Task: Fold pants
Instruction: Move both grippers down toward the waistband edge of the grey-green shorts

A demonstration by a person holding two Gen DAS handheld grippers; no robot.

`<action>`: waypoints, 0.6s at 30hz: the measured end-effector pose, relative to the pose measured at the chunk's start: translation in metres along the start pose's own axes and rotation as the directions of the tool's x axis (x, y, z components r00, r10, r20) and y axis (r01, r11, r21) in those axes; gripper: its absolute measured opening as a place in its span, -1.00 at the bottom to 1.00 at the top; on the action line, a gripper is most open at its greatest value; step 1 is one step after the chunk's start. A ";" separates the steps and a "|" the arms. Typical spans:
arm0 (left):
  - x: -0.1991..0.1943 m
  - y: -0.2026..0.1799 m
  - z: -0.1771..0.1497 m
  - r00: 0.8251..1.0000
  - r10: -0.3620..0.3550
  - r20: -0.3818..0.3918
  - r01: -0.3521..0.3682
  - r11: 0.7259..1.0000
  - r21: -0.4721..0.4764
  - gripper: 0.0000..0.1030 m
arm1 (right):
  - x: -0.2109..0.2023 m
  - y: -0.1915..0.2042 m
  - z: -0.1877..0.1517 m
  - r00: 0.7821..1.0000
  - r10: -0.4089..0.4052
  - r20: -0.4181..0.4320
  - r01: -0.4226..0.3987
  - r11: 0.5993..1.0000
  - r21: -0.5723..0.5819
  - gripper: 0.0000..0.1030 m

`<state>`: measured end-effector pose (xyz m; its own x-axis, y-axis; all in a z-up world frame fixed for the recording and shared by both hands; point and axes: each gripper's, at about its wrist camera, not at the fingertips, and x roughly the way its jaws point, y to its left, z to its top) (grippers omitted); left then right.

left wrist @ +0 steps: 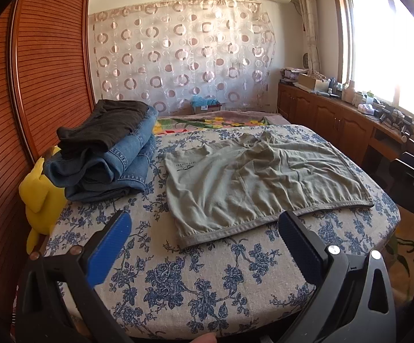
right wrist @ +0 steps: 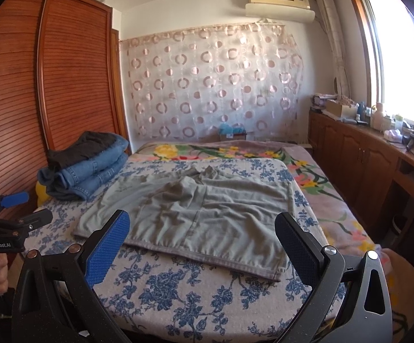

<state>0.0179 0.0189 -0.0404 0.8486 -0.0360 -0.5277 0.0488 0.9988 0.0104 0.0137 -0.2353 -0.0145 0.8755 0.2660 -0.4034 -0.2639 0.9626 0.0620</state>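
Grey-green shorts (left wrist: 258,180) lie spread flat on the blue-flowered cloth of the bed (left wrist: 195,283), waistband toward me; they also show in the right wrist view (right wrist: 201,214). My left gripper (left wrist: 204,220) is open and empty, held above the near edge of the bed just short of the waistband. My right gripper (right wrist: 202,220) is open and empty, held over the near hem of the shorts. The left gripper also shows at the left edge of the right wrist view (right wrist: 15,208), held in a hand.
A stack of folded jeans with a dark garment on top (left wrist: 107,148) sits at the back left of the bed. A yellow plush toy (left wrist: 39,197) lies beside it. A wooden wardrobe (left wrist: 35,71) stands left, a cluttered cabinet (left wrist: 349,108) right.
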 end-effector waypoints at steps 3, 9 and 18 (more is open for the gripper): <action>0.006 0.000 -0.004 1.000 -0.002 -0.013 0.002 1.000 0.012 1.00 | 0.002 -0.003 -0.003 1.000 -0.003 -0.012 0.003 1.000 -0.007 1.00; 0.019 0.005 -0.011 0.998 -0.019 -0.055 0.020 1.000 0.016 1.00 | 0.007 -0.012 -0.009 0.999 -0.010 -0.037 0.010 1.000 -0.008 1.00; 0.043 0.019 -0.027 0.992 -0.010 -0.128 0.012 1.000 0.017 1.00 | 0.016 -0.030 -0.021 0.996 -0.034 -0.080 0.033 0.999 -0.011 0.94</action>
<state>0.0412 0.0369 -0.0856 0.7736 -0.0409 -0.6323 0.0681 0.9975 0.0187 0.0270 -0.2610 -0.0418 0.8486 0.2282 -0.4774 -0.2394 0.9702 0.0383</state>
